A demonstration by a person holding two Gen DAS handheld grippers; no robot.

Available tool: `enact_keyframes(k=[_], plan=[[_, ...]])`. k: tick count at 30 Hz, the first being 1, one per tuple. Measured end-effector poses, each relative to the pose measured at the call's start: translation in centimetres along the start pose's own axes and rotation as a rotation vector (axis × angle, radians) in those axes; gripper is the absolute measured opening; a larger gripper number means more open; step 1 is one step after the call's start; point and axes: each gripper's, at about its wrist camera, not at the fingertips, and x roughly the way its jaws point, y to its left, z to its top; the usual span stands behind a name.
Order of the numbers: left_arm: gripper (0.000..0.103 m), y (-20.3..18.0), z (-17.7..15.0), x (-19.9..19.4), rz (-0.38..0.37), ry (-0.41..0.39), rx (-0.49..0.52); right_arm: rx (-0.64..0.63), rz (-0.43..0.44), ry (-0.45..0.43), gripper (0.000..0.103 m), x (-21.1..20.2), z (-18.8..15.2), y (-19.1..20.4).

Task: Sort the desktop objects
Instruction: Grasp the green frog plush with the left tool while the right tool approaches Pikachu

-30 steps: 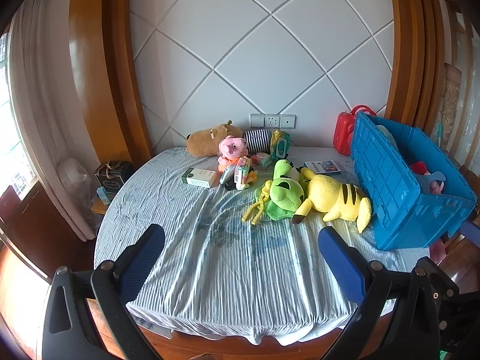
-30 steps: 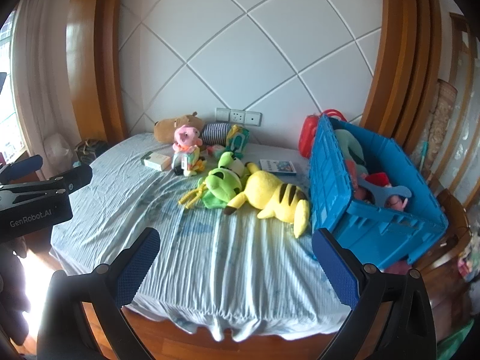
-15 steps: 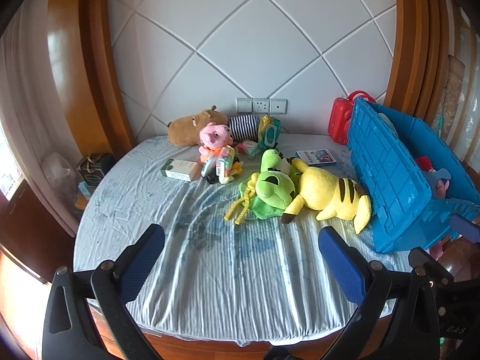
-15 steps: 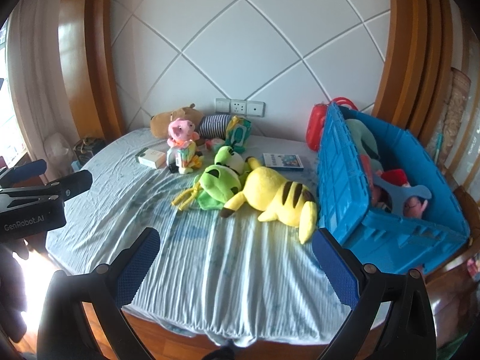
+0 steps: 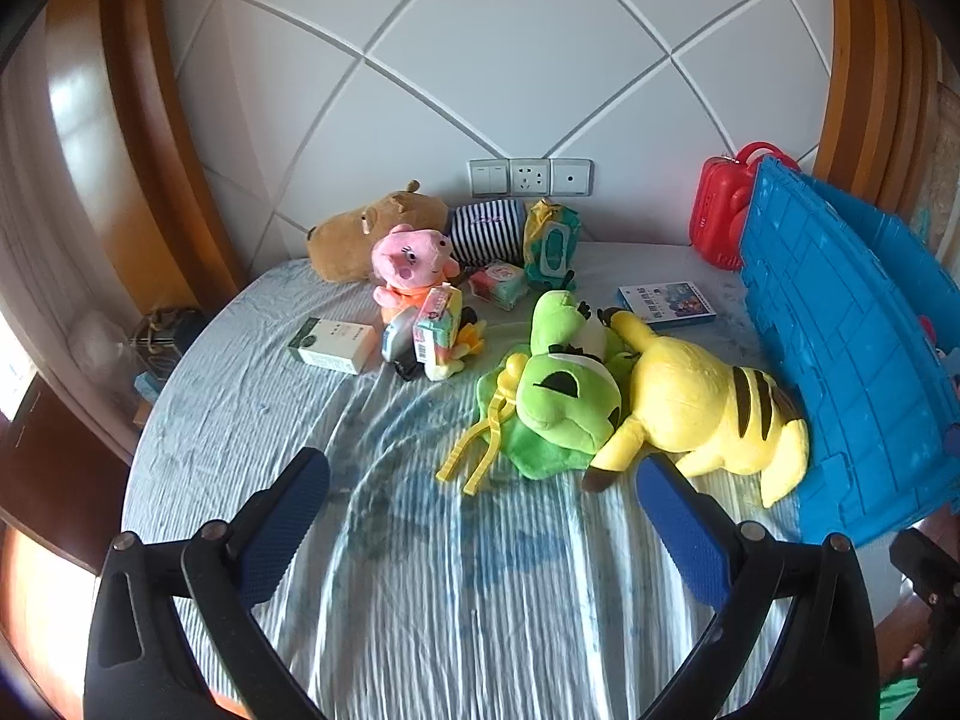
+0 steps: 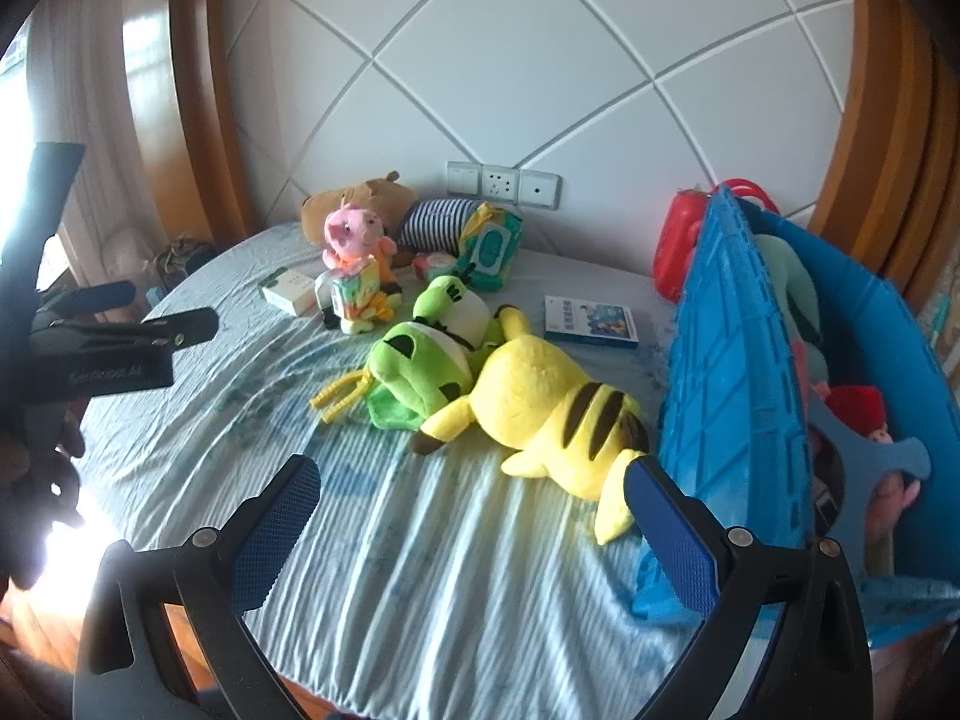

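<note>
While both tongs [image 5: 480, 501] [image 6: 471, 495] gape, plushies [image 6: 540, 402] seemingly touch the crate [image 6: 720, 372].

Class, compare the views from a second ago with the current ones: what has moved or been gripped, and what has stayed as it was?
Only the grippers moved: the left gripper and right gripper both advanced toward the table, so the yellow plush and green frog plush look larger. Both remain open and empty. Toys, boxes and the blue crate lie as before.
</note>
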Motion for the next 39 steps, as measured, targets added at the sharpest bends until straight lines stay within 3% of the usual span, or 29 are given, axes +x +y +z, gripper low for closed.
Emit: enact_keyframes(k=[8, 14, 17, 24, 31, 34, 36, 39], plan=[[0.103, -0.3, 2.3, 9.2, -0.062, 0.096, 0.05, 0.001, 0.006, 0.067, 0.103, 3.4, 0.0, -1.2], [0.103, -1.4, 3.2, 18.8, -0.21, 0.185, 0.046, 0.039, -0.044, 0.141, 0.103, 5.9, -0.1, -1.9], [0.103, -2.7, 3.7, 23.4, -0.247, 0.223, 0.047, 0.048, -0.056, 0.188, 0.103, 7.5, -0.4, -1.3], [0.103, -6.6, 3.5, 32.5, -0.275, 0.345, 0.067, 0.087, -0.073, 0.274, 0.103, 10.2, -1.9, -1.1], [0.103, -8.6, 2.1, 35.4, -0.309, 0.395, 0.077, 0.149, -0.107, 0.319, 0.103, 11.7, -2.5, -1.9], [0.103, -8.1, 2.8, 34.7, -0.342, 0.399, 0.059, 0.136, -0.104, 0.32, 0.103, 12.0, -2.2, -1.5], [0.089, -7.6, 3.1, 33.8, -0.351, 0.38, 0.07, 0.128, -0.101, 0.316, 0.103, 12.3, -1.8, -1.2], [0.081, -6.7, 3.4, 31.9, -0.337, 0.345, 0.098, 0.111, -0.09, 0.307, 0.103, 12.8, -1.1, -0.8]])
